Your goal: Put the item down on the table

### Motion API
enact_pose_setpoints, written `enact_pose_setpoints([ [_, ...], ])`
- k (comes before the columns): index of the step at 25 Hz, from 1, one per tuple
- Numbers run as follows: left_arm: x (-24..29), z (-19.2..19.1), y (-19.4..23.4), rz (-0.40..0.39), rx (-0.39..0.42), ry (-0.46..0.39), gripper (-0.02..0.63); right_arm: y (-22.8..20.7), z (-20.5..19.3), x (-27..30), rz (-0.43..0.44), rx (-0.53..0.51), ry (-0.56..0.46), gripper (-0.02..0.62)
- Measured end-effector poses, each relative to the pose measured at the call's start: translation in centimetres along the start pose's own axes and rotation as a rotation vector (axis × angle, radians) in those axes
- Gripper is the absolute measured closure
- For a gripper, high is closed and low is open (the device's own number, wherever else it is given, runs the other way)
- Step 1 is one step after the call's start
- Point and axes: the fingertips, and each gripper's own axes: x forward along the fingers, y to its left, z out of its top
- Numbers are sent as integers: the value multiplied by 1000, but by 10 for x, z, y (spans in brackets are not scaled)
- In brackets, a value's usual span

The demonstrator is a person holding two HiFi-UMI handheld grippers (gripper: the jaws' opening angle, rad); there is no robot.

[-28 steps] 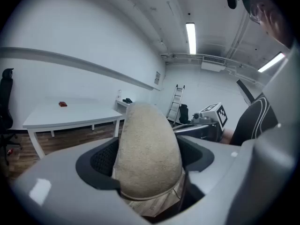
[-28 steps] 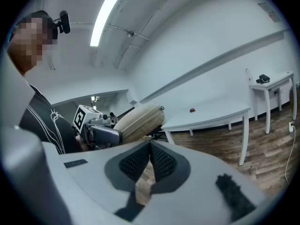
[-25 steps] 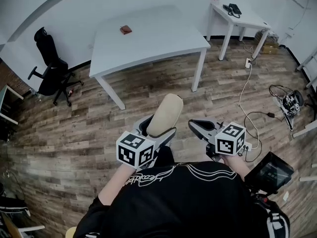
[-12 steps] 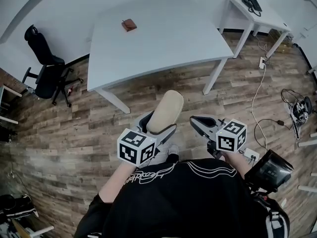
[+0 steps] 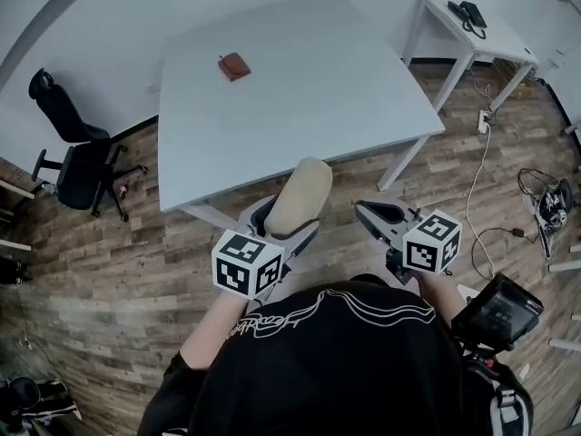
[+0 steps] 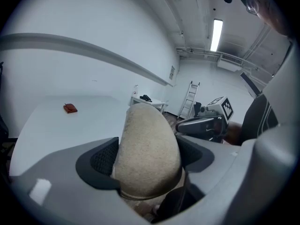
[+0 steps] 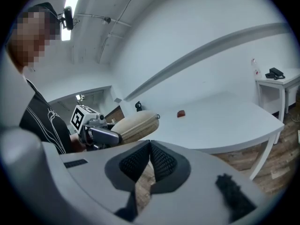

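A beige oval zip case is clamped between the jaws of my left gripper, held above the near edge of the big white table. From the right gripper view the case shows sticking out toward the table. My right gripper hangs beside it to the right, over the floor, with its pads pressed together and nothing between them.
A small reddish-brown wallet lies at the table's far left part. A smaller white desk with a phone stands at the back right. A black office chair stands to the left. Cables trail on the wooden floor to the right.
The person has walked up to the white table, which now sits much closer under the case. Both grippers keep their hold and spacing.
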Motion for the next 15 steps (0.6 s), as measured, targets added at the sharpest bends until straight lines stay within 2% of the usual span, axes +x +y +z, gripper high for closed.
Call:
enact_pose_setpoints([
  [6,31,15,30,22,9,0,216,-27,-3,14,1,42,27,586],
  [15,99,46,98,97,13,28,216,-94,23,54,36,70,37,586],
])
